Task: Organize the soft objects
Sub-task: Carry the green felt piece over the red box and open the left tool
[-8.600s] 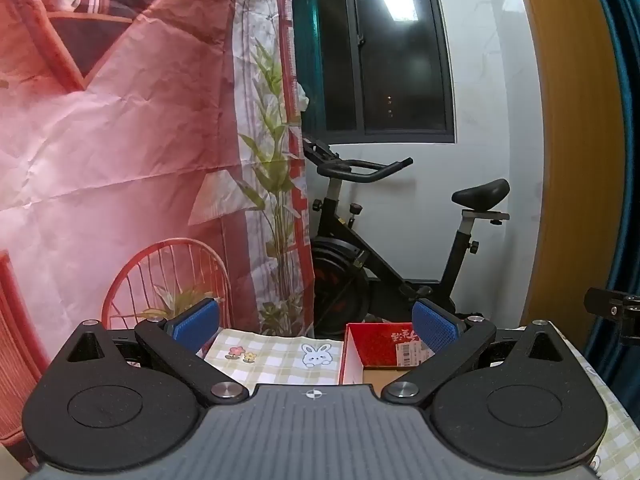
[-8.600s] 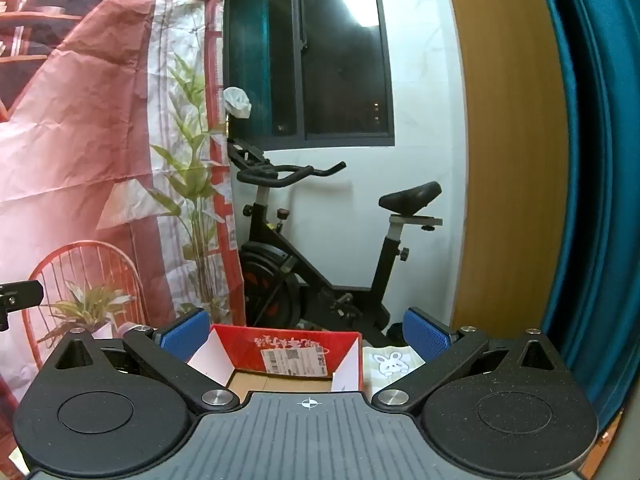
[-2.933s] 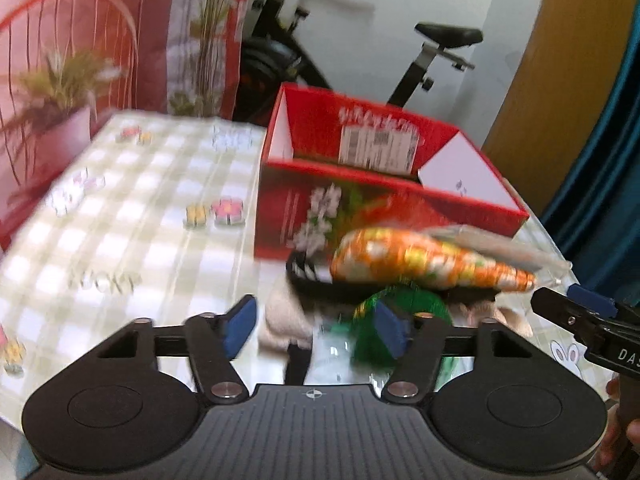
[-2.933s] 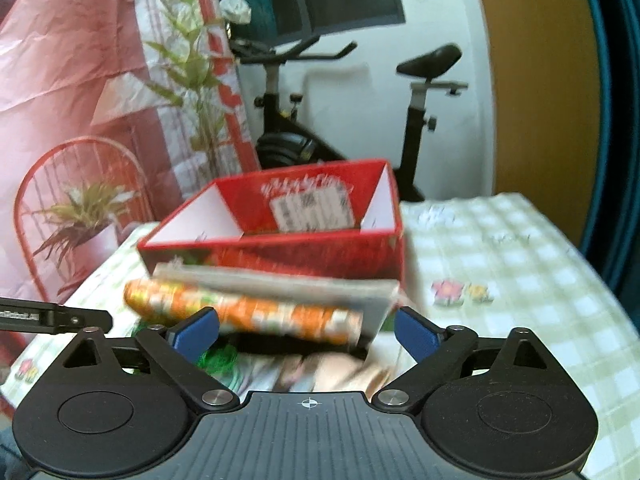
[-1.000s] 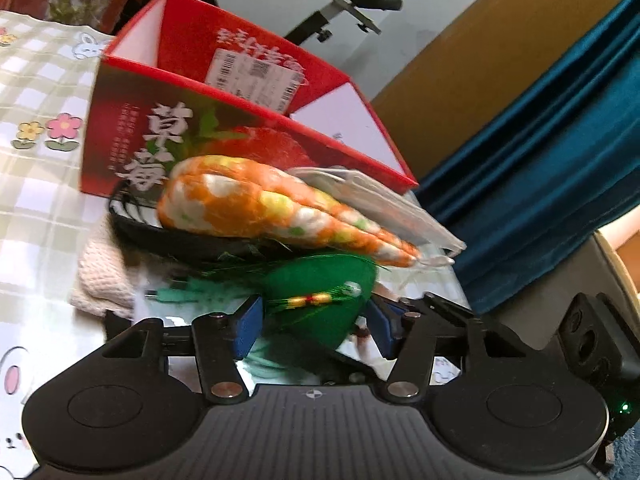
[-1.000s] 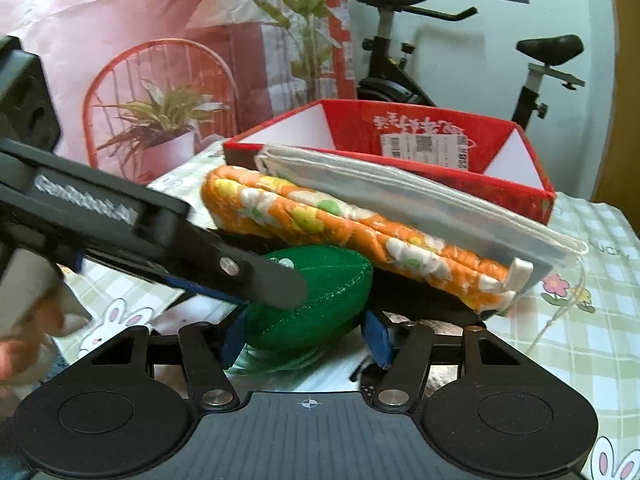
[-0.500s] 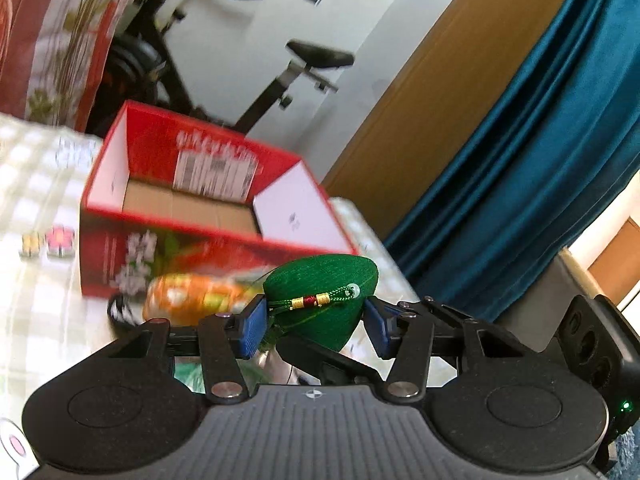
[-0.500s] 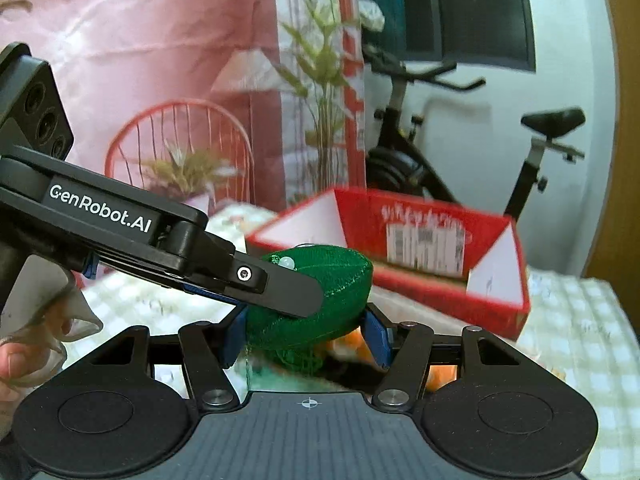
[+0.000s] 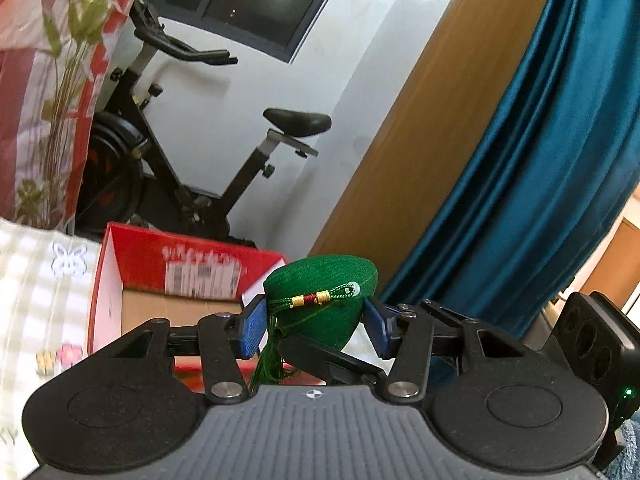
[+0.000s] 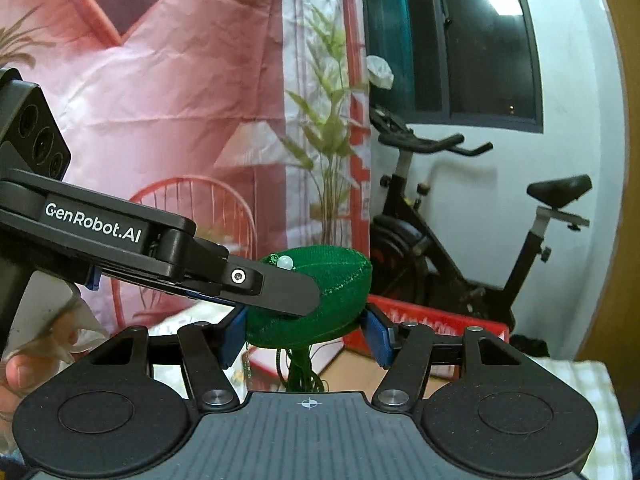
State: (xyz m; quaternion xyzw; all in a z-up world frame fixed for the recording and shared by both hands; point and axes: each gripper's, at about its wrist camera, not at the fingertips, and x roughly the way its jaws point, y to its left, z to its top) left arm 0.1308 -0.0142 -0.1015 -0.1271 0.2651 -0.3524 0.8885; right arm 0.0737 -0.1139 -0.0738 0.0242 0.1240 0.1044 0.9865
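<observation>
I am holding the green pouch (image 9: 320, 304) in the air with both tools at once. The left tool (image 9: 316, 326) is standing about half open, its blue pads pressing on the pouch's two sides. The right tool (image 10: 306, 336) is gripping the same pouch (image 10: 320, 296) at a similar width, crossing the left tool's line.

In the right wrist view, one black finger of the left tool (image 10: 280, 292) is lying across the front of the pouch and hiding part of it. A hand (image 10: 24, 364) is showing at the left edge of that view. The pouch's tassel (image 9: 272, 364) is hanging down over the left tool's body, and its bead (image 10: 285, 262) is sitting on top.

The red box (image 9: 132, 256) is sitting open on the bench (image 9: 36, 280) below and beyond the pouch, with its cardboard floor showing. The bench is wearing a checked cloth. Behind it an exercise bike (image 10: 460, 232) is standing against the white wall, a printed backdrop (image 10: 160, 100) is hanging to the left, and a teal curtain (image 9: 540, 160) is hanging on the right.
</observation>
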